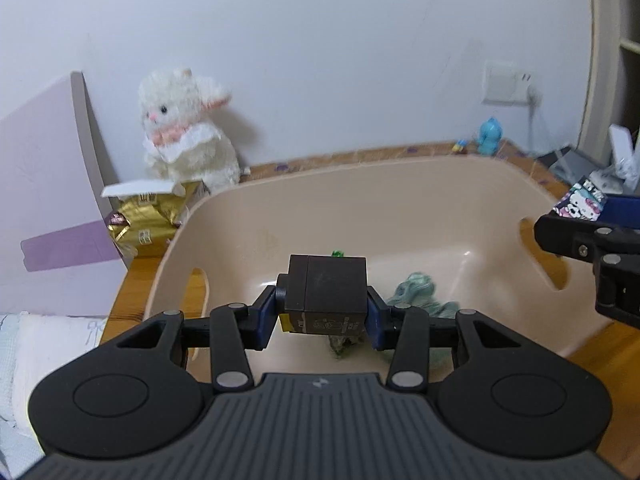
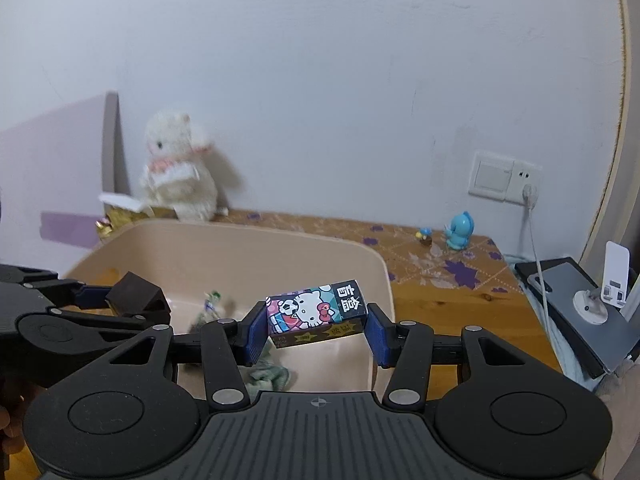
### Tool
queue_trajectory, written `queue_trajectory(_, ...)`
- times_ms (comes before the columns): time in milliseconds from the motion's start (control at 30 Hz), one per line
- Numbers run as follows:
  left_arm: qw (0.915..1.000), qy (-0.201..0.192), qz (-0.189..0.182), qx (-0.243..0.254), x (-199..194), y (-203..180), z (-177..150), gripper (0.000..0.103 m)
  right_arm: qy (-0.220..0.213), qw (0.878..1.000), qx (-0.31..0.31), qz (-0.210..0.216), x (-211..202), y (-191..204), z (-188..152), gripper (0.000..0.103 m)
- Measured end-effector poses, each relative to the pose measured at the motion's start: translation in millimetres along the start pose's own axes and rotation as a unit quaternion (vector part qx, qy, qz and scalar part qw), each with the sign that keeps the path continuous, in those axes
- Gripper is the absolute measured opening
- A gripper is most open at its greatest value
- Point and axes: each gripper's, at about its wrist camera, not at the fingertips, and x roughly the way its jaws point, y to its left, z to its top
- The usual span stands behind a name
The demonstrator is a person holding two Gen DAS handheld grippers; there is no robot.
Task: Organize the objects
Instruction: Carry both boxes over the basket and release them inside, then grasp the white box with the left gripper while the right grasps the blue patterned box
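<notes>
Left wrist view: the left gripper [image 1: 326,312] grasps a dark box [image 1: 327,294] between its blue pads, holding it above the inside of a beige plastic basin [image 1: 304,200]. Directly below the box, on the basin floor, lie a crumpled green cloth [image 1: 420,292] and a small greenish item, partly hidden by the box. To the right, at the basin's edge, the right gripper [image 1: 576,216] shows with a cartoon-printed box [image 1: 580,200] clamped in it. Beyond the basin to the left sits a white plush toy [image 1: 184,128] against the wall, with a gold packet [image 1: 148,220] in front of it. A small blue figurine [image 1: 489,136] stands far right on the wooden table [image 1: 360,158].

Right wrist view: the right gripper [image 2: 316,330] grips the cartoon-printed box [image 2: 316,312], tilted, over the basin's [image 2: 240,244] near-right rim. To its left, the left gripper [image 2: 132,304] holds the dark box [image 2: 138,294] over the basin. The green cloth [image 2: 268,376] lies below the pads.
</notes>
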Motion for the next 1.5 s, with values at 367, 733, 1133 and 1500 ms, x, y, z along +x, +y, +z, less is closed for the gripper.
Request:
queue_trajectory(367, 0.9989, 0.046, 0.004, 0.006, 35, -1, -9, 0.047, 0.054, 0.998, -0.034, -0.019, 42, 15, -13, 0.058)
queue_trajectory(733, 0.9998, 0.000, 0.011, -0.014, -15, 10, -3, 0.080, 0.017, 1.000, 0.000, -0.009, -11, 1, -5, 0.089)
queue_trajectory(1133, 0.9997, -0.012, 0.014, -0.014, -76, 17, -27, 0.089, 0.022, 1.000, 0.006, 0.002, -72, -7, -27, 0.103)
queue_trajectory(1500, 0.9993, 0.037, -0.007, 0.006, -81, 14, -75, 0.089, 0.084, 0.996, -0.017, 0.003, -80, -6, -72, 0.103)
